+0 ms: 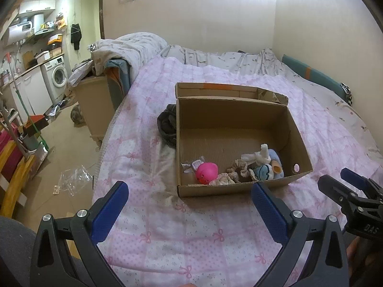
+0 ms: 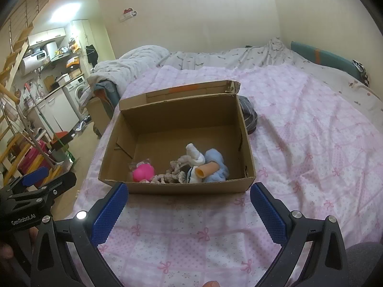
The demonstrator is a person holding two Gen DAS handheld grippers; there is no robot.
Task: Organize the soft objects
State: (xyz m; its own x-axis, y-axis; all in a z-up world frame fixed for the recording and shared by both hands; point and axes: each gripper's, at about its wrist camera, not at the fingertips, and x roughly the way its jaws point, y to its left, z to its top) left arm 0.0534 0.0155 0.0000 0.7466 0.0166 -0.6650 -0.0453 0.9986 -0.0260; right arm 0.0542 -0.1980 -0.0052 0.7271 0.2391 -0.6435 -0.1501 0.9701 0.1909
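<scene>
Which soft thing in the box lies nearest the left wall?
The pink ball. It sits at the left end of the row, while the scrunchies and blue toy lie further right.

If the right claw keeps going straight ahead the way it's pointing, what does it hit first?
Most likely the near wall of the open brown cardboard box, sitting on the pink patterned quilt just beyond the open right claw. Its height above the quilt is unclear, so it might pass over the rim.
</scene>
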